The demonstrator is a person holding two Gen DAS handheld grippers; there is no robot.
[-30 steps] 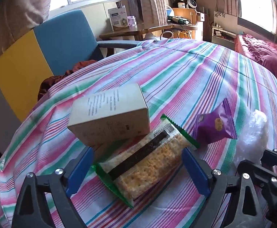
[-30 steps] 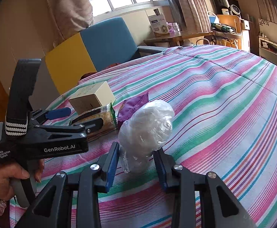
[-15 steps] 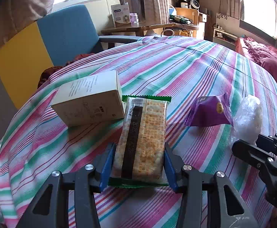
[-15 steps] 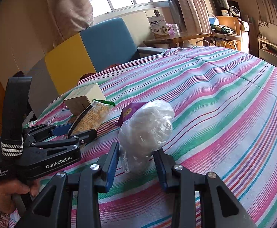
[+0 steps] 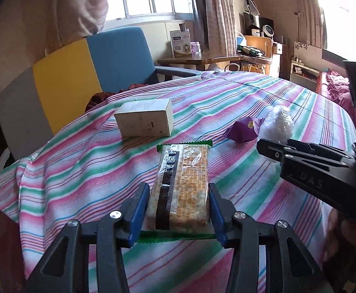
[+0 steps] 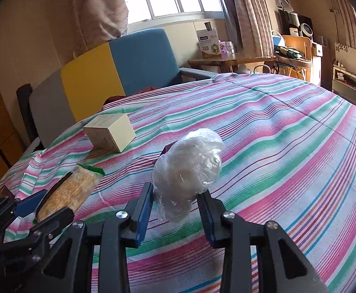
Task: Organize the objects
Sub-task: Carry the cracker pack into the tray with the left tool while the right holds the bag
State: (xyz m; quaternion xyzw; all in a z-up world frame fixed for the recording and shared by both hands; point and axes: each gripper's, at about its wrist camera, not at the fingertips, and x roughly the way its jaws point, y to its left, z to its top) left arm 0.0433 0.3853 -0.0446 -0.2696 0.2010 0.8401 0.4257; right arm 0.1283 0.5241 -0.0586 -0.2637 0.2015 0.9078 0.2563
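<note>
- Left gripper [image 5: 179, 210] clamps a cracker packet [image 5: 181, 188] by its near end, apparently lifted clear for sorting.
- Right gripper [image 6: 175, 210] pinches a clear plastic bundle [image 6: 189, 168], its contents unreadable.
- At eleven o'clock on the striped bedcover [image 5: 80, 171] sits a cardboard box [image 5: 145, 120]; at one o'clock, a purple pouch [image 5: 242, 131], partly hidden.
</note>
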